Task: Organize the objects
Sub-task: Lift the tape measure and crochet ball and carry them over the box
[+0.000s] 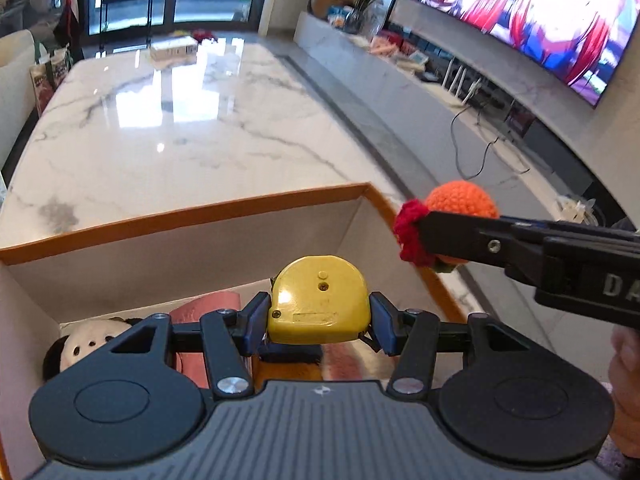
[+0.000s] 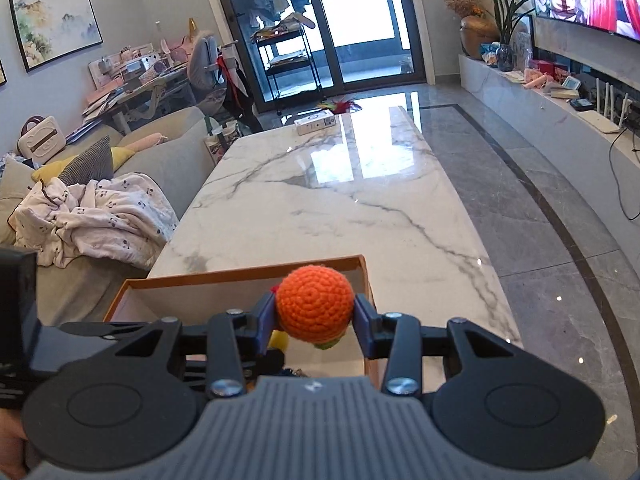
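Note:
My left gripper point(image 1: 318, 312) is shut on a yellow tape measure point(image 1: 318, 296) and holds it over the open orange-rimmed box point(image 1: 200, 210). My right gripper point(image 2: 314, 316) is shut on an orange crocheted ball point(image 2: 315, 302) with a red frill, held above the box's right rim point(image 2: 366, 280). The ball also shows in the left wrist view point(image 1: 460, 198), just right of the box's corner. Inside the box lie a white plush toy point(image 1: 86, 344) and a pink roll point(image 1: 208, 308), partly hidden by my left gripper.
The box stands at the near end of a long white marble table point(image 2: 332, 200). A small white carton point(image 2: 315, 122) lies at the far end. A sofa with a blanket point(image 2: 92, 216) is to the left, a TV shelf point(image 2: 560, 108) to the right.

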Available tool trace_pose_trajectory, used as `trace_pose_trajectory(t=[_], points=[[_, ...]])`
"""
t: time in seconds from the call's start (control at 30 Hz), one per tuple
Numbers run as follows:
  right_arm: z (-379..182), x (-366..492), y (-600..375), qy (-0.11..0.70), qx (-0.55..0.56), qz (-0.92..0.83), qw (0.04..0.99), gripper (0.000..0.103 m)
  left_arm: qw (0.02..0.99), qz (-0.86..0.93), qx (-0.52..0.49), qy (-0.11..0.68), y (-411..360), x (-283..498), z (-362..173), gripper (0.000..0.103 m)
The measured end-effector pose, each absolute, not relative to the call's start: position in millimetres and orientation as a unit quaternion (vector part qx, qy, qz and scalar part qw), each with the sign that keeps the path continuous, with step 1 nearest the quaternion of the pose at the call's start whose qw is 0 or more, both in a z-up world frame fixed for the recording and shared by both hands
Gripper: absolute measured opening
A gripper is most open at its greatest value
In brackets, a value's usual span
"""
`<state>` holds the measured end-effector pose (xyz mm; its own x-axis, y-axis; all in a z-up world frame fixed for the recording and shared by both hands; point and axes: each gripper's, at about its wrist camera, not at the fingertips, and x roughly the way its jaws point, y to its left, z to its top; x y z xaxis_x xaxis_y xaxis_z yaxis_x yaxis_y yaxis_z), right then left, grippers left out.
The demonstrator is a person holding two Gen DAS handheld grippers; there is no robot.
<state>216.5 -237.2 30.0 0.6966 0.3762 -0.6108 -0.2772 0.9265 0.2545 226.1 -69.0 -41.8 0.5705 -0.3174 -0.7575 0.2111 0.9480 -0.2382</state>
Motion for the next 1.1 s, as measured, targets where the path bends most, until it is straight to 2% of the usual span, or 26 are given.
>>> trace_pose_trajectory(t=[0.4,0.77,0.93,1.1], points=[[16.4,241.4,-222.5,0.355,0.051,0.174,0.917,0.043,0.847,-0.163,-0.096,0.497,-63.3,257.5,-74.6,0.062],[9.0,246.2,-202.8,0.360,0.023,0.188,0.913,0.043,0.854,-0.105,-0.066,0.505,-46.1,250.5,-69.3,0.062],[3.4,252.3,-187.8,0.369,0.000,0.197,0.908,0.043,0.864,-0.090,0.006,0.496,-59.2,249.4,-63.4,0.062],[-4.9,259.0,-181.0,0.381,-0.004,0.195,0.904,0.043,0.872,-0.071,0.035,0.483,-57.6,243.6,-57.1,0.062]])
